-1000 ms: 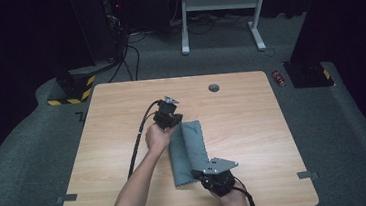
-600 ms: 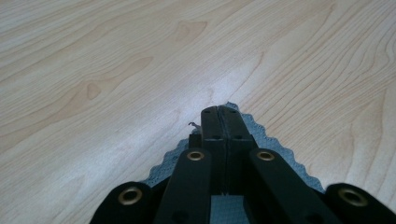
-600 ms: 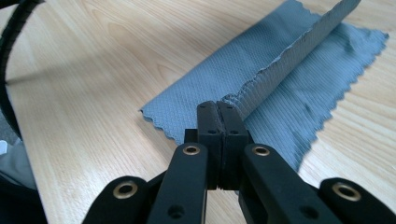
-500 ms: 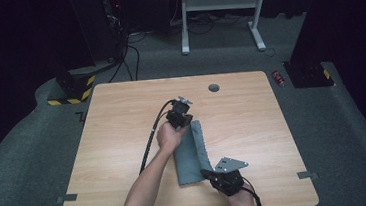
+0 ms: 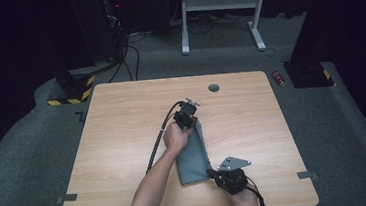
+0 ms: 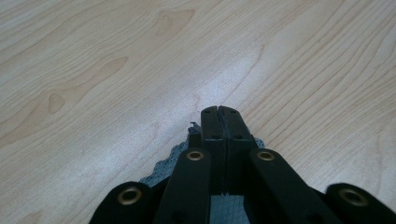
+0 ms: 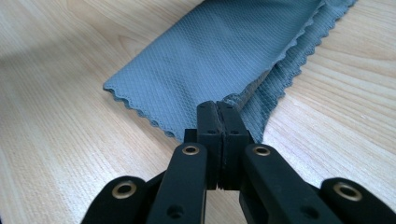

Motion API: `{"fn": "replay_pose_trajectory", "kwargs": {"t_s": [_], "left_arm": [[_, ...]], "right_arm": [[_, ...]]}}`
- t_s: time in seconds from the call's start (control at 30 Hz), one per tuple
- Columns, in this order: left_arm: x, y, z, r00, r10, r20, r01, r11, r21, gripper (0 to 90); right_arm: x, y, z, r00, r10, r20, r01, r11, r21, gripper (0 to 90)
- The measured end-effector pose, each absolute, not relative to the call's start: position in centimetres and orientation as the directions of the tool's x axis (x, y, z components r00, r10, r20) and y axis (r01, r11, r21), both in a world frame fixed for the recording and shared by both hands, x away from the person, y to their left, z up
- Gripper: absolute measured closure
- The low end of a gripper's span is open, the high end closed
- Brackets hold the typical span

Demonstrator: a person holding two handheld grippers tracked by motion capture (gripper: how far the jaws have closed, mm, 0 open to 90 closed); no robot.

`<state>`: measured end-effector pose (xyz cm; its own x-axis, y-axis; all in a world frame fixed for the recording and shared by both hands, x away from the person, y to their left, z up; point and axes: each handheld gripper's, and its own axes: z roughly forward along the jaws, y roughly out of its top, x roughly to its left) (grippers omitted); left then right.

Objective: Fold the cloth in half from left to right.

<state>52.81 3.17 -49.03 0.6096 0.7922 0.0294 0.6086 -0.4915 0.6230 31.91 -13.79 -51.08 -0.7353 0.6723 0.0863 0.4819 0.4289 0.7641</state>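
The left gripper (image 5: 186,116), jaws pressed together, pinches the far end of a grey cloth (image 5: 192,152) near the middle of a wooden table (image 5: 122,118); in the left gripper view its closed tips (image 6: 218,112) sit low over the wood with the cloth's scalloped hem (image 6: 177,158) bunched just behind them. Nearer the person, the right gripper (image 5: 230,176) clamps the cloth's near corner, and the right gripper view shows the jaws shut (image 7: 217,108) on the wavy-edged fabric (image 7: 224,51), which runs away from them in a folded double layer. Holding opposite ends seems meant to keep the fold taut and aligned as the strip is laid flat. The cloth lies lengthwise between the two grippers, resting on the tabletop. Bare wood extends well beyond the left gripper toward the far edge, where a small round grommet (image 5: 214,87) sits, and broadly to either side. The right gripper works close to the table's near edge, with little room behind it.
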Motion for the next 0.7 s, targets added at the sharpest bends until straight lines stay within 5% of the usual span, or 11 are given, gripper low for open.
{"fn": "replay_pose_trajectory", "kwargs": {"t_s": [0.2,0.4,0.7], "left_arm": [[53.0,3.1,-49.3,0.61,0.792,0.022,0.608,-0.486,0.629,86.8],[52.1,3.8,-48.1,0.602,0.799,-0.005,0.593,-0.442,0.673,64.3],[45.2,7.3,-46.0,0.641,0.768,0.004,0.553,-0.465,0.691,50.5]], "right_arm": [[32.1,-13.9,-51.3,-0.727,0.681,0.089,0.501,0.438,0.747,88.4],[32.1,-14.4,-51.3,-0.711,0.698,0.081,0.514,0.438,0.737,78.6],[32.9,-14.7,-50.1,-0.703,0.709,0.057,0.487,0.422,0.765,74.1]]}}
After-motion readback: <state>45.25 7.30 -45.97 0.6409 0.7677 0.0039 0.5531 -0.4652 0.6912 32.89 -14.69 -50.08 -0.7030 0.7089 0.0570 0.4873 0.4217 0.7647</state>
